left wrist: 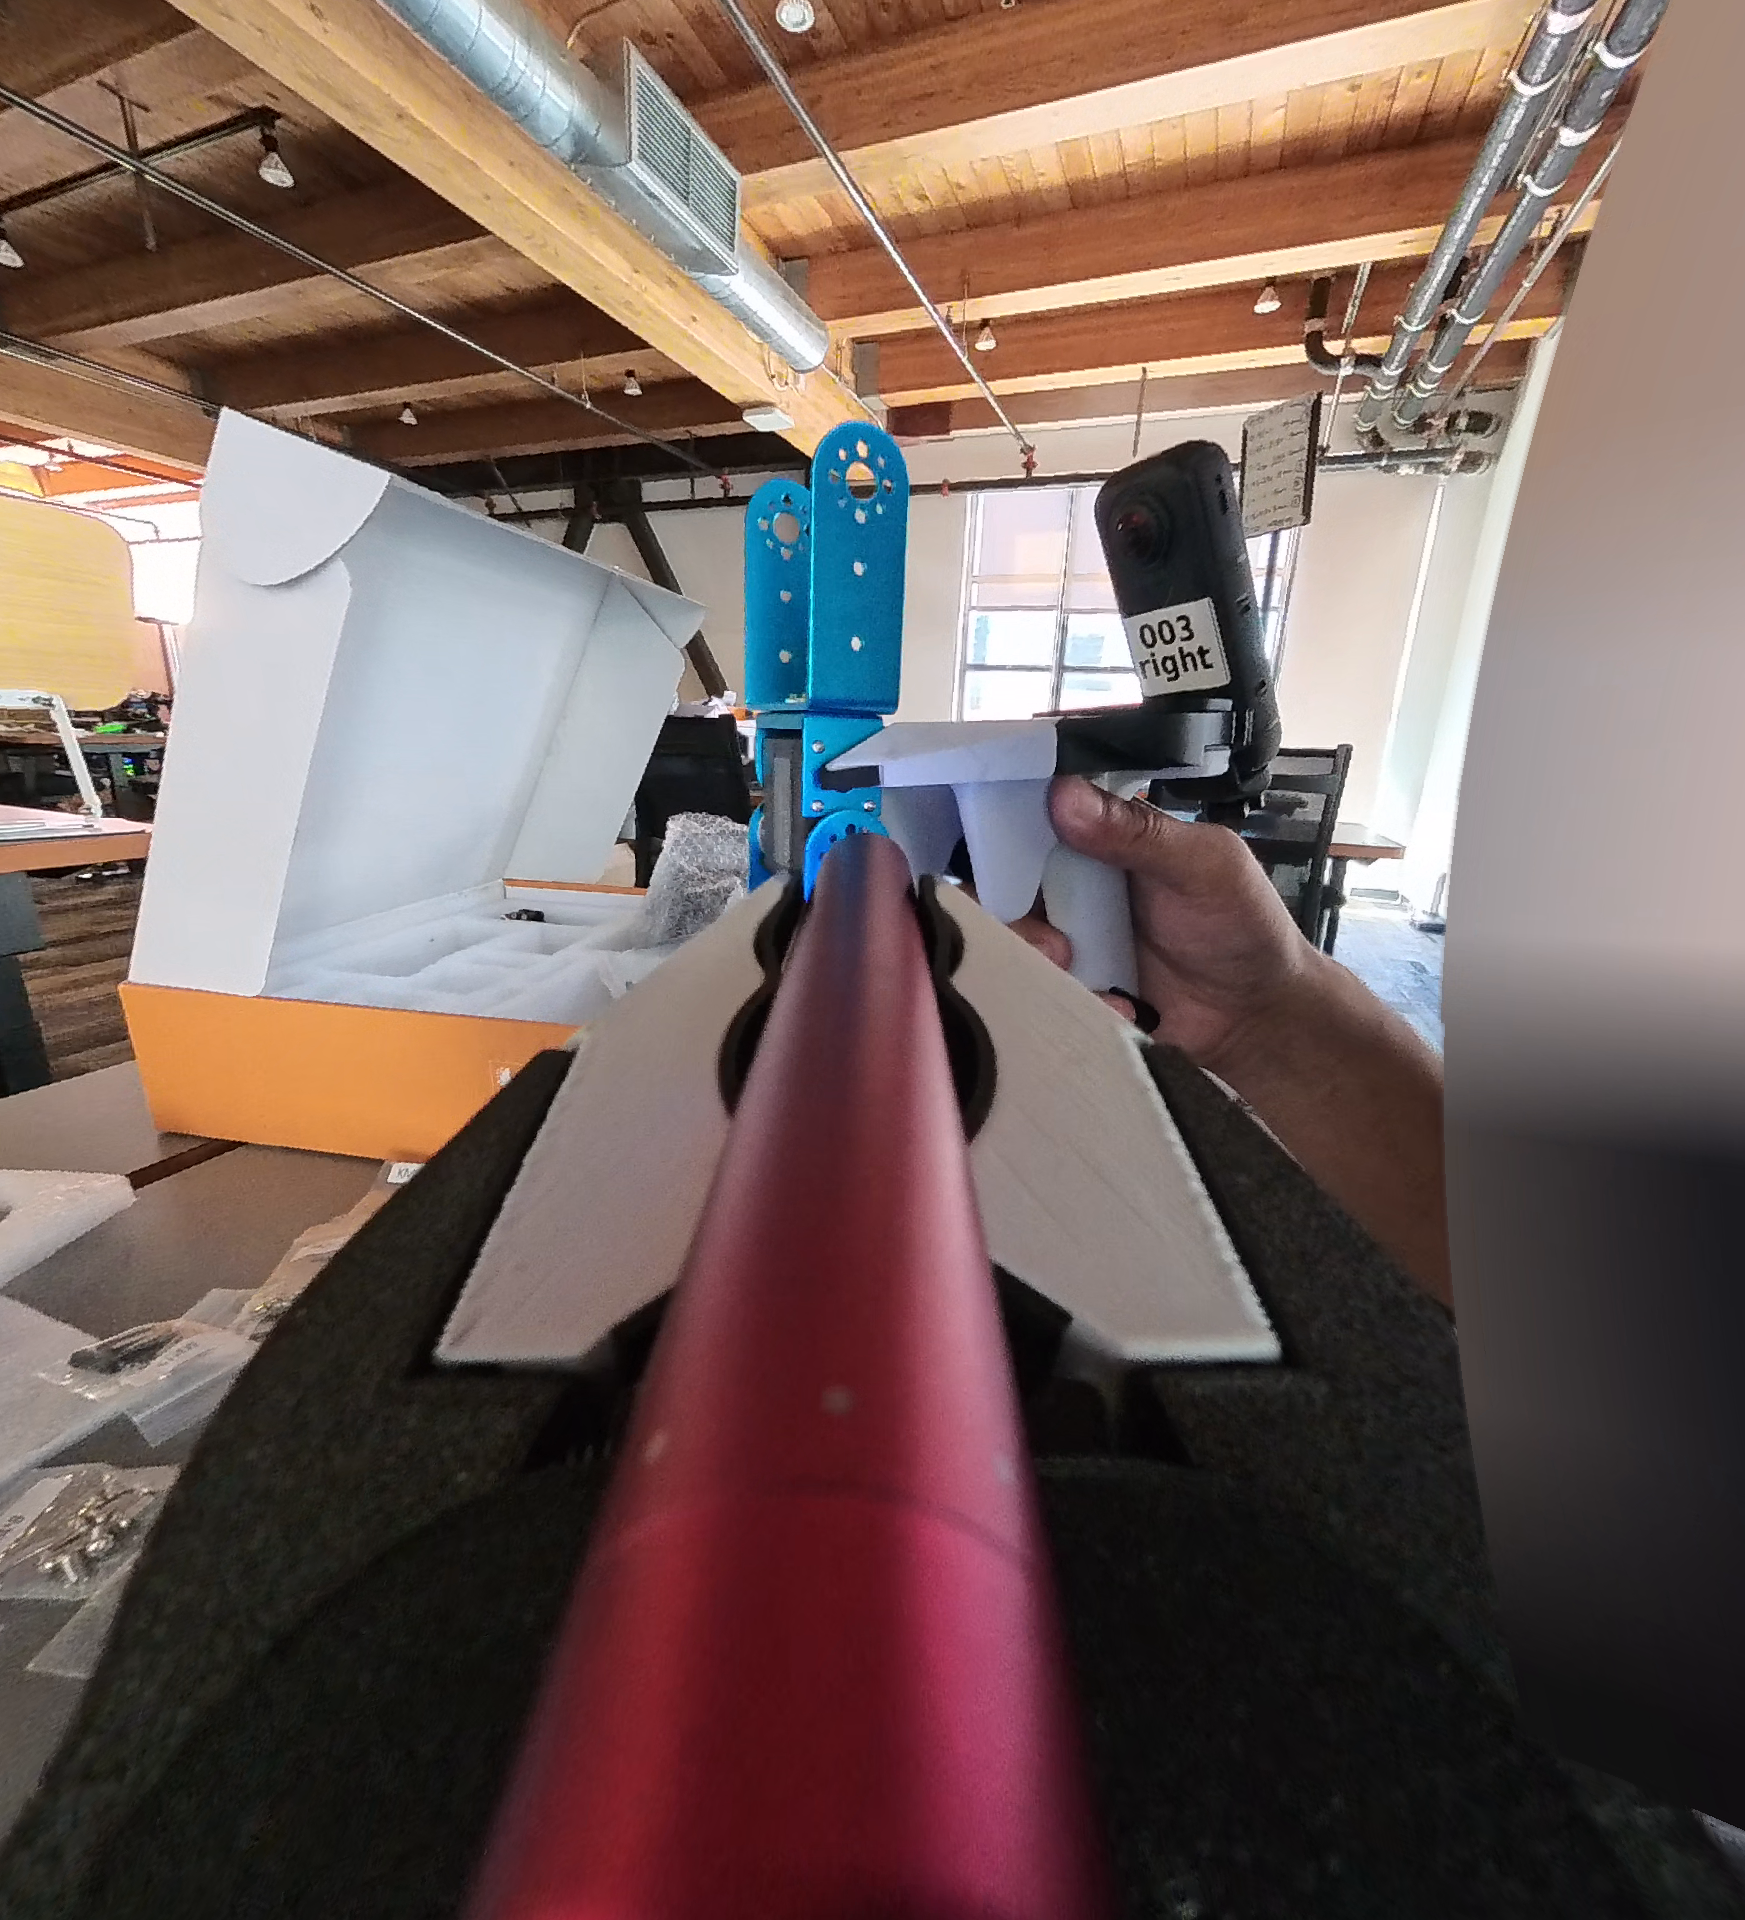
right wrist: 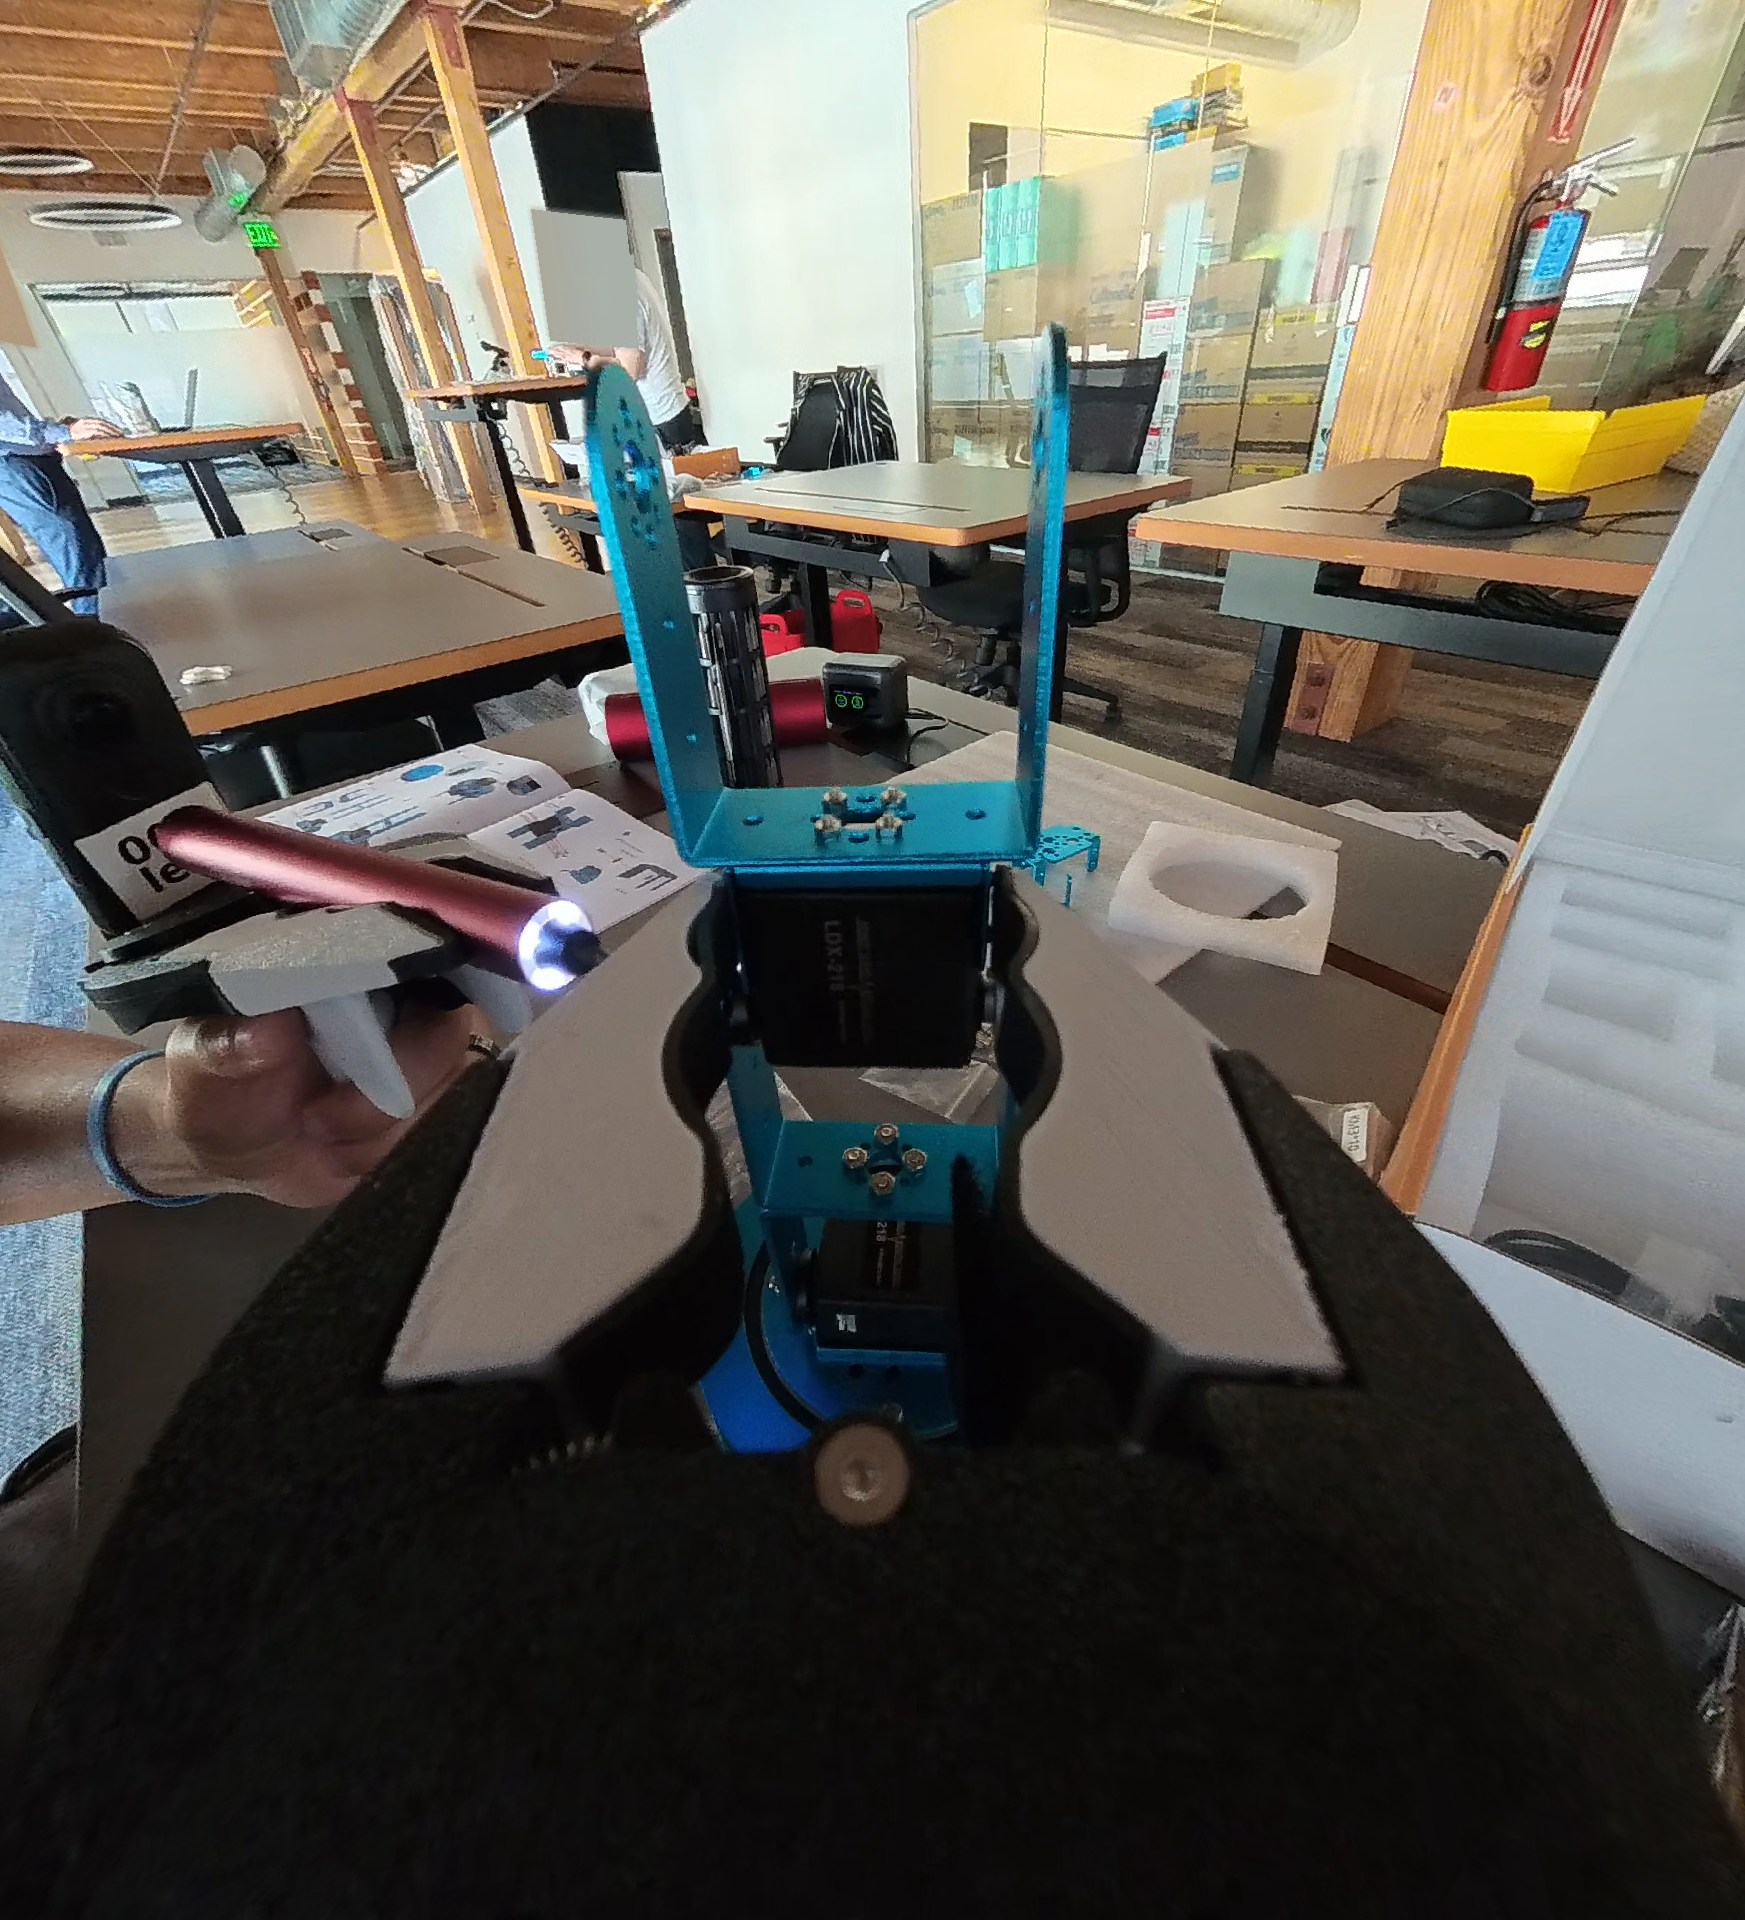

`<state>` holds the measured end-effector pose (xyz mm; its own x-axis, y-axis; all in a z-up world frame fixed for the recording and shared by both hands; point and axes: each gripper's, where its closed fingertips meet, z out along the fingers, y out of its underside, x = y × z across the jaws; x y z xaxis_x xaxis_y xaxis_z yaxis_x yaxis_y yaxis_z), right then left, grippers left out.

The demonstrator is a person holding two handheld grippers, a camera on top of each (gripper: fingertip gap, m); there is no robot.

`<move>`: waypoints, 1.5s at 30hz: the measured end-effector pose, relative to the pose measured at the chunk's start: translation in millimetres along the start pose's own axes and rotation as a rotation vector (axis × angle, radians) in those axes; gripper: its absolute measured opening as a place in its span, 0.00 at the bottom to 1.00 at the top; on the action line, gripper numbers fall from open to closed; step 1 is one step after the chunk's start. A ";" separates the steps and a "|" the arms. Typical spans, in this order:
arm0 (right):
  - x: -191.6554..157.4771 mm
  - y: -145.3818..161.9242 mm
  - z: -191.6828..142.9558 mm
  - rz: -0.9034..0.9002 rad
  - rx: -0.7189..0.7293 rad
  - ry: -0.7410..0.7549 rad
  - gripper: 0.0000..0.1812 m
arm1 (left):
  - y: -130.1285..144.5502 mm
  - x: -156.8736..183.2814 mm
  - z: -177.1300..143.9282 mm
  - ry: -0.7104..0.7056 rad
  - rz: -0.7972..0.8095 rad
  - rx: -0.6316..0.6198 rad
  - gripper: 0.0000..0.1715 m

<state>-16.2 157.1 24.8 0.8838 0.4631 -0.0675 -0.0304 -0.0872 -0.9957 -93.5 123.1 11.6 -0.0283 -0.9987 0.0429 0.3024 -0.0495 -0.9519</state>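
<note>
Two tools meet over the bench (right wrist: 1387,914): the left tool (left wrist: 852,904) clenches a red metal cylindrical screwdriver (left wrist: 847,1195) with a lit tip, just beside the blue metal bracket-and-servo assembly (right wrist: 847,831) that the right tool (right wrist: 863,971) grips by its black servo block

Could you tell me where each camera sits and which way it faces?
Left wrist view: on the left hand-held gripper, looking along a red tool it clamps, toward the blue bracket assembly and the right hand.
Right wrist view: on the right hand-held gripper, shut on the same assembly's black motor block; the left hand shows.
Shared: assembly, tool, white box.
</note>
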 end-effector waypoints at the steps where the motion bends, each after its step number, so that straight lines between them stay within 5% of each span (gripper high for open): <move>1: 0.0 0.1 -0.1 0.000 0.000 0.000 0.26 | 0.2 0.2 0.1 0.000 0.002 -0.004 0.13; 45: 0.2 -2.8 -22.3 -0.080 0.035 -0.111 0.29 | -0.5 -3.8 -2.6 0.000 -0.041 -0.007 0.13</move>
<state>-5.6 137.8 29.0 0.8269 0.5623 0.0074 0.0199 -0.0161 -0.9997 -96.0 126.9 11.1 -0.0401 -0.9958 0.0819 0.2944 -0.0901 -0.9514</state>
